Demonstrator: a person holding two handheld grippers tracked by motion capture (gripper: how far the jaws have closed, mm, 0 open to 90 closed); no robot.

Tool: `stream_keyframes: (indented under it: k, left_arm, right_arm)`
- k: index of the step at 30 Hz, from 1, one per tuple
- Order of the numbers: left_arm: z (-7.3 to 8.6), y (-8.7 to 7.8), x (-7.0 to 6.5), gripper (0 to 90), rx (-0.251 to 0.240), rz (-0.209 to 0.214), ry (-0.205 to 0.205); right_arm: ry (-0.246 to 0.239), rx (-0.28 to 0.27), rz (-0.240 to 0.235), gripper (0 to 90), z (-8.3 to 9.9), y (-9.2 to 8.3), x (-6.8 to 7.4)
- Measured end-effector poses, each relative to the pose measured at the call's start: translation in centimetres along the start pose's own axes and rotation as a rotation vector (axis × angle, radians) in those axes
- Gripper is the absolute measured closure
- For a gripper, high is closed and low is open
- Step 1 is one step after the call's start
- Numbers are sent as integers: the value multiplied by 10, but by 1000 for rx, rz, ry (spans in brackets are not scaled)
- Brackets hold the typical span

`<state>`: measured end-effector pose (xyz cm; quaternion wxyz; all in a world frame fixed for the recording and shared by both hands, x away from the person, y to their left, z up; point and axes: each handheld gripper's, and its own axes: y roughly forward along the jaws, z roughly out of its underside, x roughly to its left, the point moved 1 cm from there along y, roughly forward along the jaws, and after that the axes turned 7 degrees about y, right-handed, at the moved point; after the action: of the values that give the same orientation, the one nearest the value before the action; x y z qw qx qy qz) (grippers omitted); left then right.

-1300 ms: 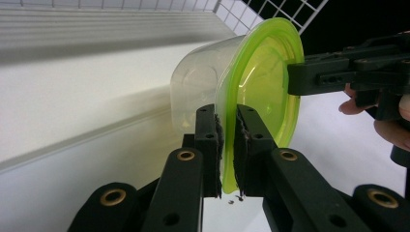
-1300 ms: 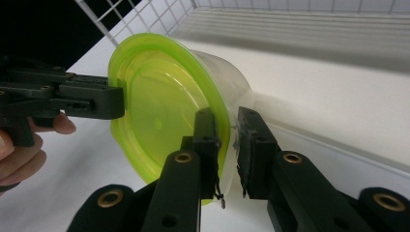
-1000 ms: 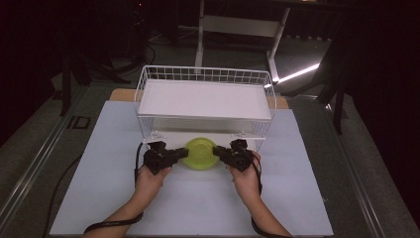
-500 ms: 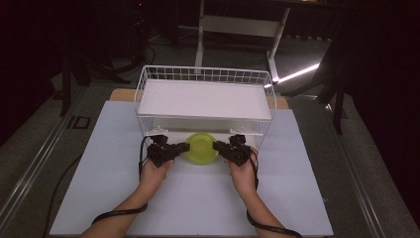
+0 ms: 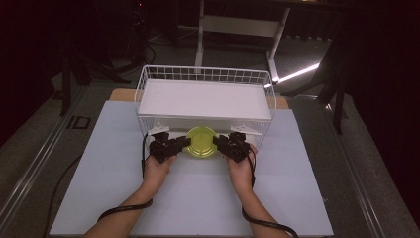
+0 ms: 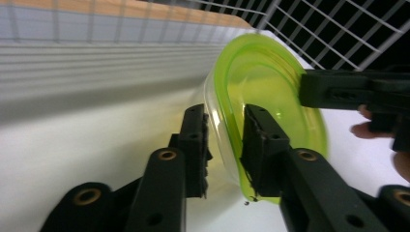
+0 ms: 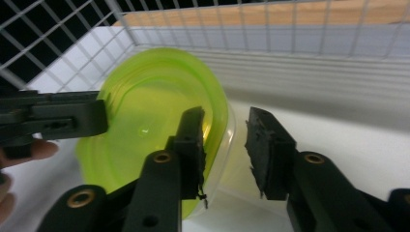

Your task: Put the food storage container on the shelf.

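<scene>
My left gripper (image 5: 182, 143) and right gripper (image 5: 218, 141) each straddle the bowl (image 5: 201, 141) rim; grip firmness unclear. Bowl's now nearer the basket (image 5: 143, 82), its underside hidden.

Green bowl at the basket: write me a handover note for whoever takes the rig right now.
Left gripper: jaws straddle the rim of the green bowl on its left side, one inside and one outside; the gripper view shows a gap, so not clamped.
Right gripper: jaws straddle the opposite rim the same way, gap also showing.
Bowl: between both grippers at the front wall of the wire basket, over the white mat; whether it is lifted off the mat I cannot tell.
Done: both grippers placed on the rim.
Left: probably close both, then lift the bowl into the basket.
</scene>
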<state>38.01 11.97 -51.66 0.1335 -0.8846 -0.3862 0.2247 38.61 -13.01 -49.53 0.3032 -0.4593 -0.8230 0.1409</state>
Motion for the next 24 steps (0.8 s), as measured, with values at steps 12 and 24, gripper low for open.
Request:
stream_keyframes:
  k: [12,24]
  left_arm:
    - [-2,3,8,552,-58,-18,-56]
    - [-6,-23,4,461,-61,-8,-29]
  right_arm:
    - [57,-21,22,547,-4,8,-5]
    - [12,-18,-52,559,6,-23,11]
